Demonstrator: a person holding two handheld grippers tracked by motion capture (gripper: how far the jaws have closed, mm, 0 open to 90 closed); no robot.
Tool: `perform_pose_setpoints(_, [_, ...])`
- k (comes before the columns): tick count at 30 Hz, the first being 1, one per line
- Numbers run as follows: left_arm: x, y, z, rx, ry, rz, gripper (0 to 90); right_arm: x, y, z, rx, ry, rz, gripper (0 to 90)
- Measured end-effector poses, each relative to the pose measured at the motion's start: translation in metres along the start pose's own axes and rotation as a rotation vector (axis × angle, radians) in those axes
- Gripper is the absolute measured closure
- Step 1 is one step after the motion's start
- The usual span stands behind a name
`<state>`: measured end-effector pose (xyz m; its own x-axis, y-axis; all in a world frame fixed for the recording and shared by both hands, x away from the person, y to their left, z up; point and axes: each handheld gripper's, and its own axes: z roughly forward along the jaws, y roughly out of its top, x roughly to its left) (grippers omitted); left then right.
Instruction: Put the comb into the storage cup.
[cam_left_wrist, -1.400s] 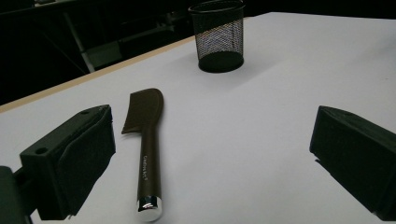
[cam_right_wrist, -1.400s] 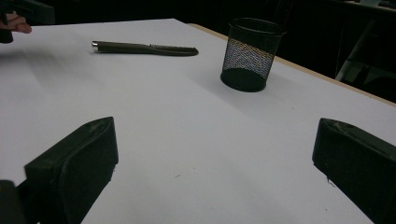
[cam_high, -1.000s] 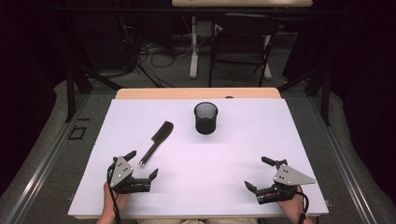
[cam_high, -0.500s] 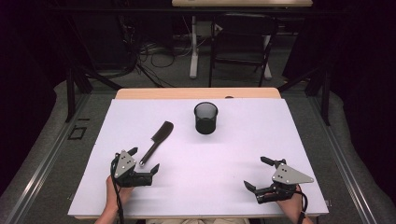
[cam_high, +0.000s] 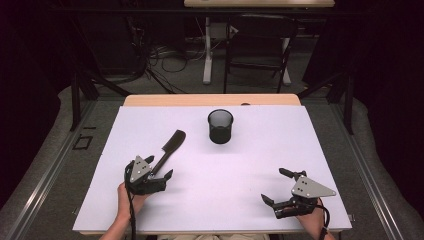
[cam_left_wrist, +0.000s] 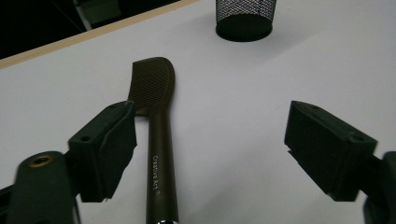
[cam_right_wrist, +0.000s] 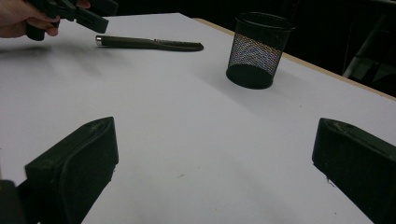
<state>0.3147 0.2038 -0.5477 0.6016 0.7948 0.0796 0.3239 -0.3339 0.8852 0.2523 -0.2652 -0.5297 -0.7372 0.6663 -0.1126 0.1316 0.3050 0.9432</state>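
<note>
Left gripper (cam_high: 159, 168): jaws wide open, holding nothing. It sits at the near end of the brush, with the handle lying between its jaws, close to the left one.
Brush (cam_high: 170, 148): dark, long, flat on the white table (cam_high: 250, 165). Its bristle head points away toward the far side, left of the cup.
Cup (cam_high: 220, 126): black mesh, standing upright near the far edge, apart from the brush.
Right gripper (cam_high: 283, 186): jaws wide open, holding nothing, near the front right corner, well apart from the brush.
</note>
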Motion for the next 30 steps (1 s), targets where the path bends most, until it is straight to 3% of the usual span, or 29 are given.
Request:
perform_pose_setpoints(6, [0.003,-0.001,0.005,0.057,0.016,-0.011,47.2,0.001,0.000,0.001,0.002,0.001,-0.002,0.0])
perform_pose_setpoints(7, [0.004,-0.002,0.006,0.074,0.014,-0.019,47.2,0.001,0.000,0.001,0.004,0.002,-0.005,0.0])
perform_pose_setpoints(8, [0.005,-0.003,0.007,0.084,0.015,-0.028,57.3,0.001,0.000,0.001,0.004,0.006,-0.005,0.0])
perform_pose_setpoints(10, [0.009,-0.006,0.007,0.106,0.010,-0.058,67.0,0.000,0.000,0.002,0.002,0.004,-0.004,0.0])
perform_pose_setpoints(12, [0.010,-0.007,0.007,0.115,0.009,-0.062,75.4,0.000,0.000,0.001,0.002,0.004,-0.003,0.0])
perform_pose_setpoints(17, [0.011,-0.009,0.009,0.149,-0.012,-0.074,90.0,0.000,0.001,0.001,0.001,0.003,-0.004,0.1])
perform_pose_setpoints(30, [0.014,-0.012,0.011,0.214,0.001,-0.100,90.0,0.001,0.001,0.003,0.008,0.012,-0.013,0.2])
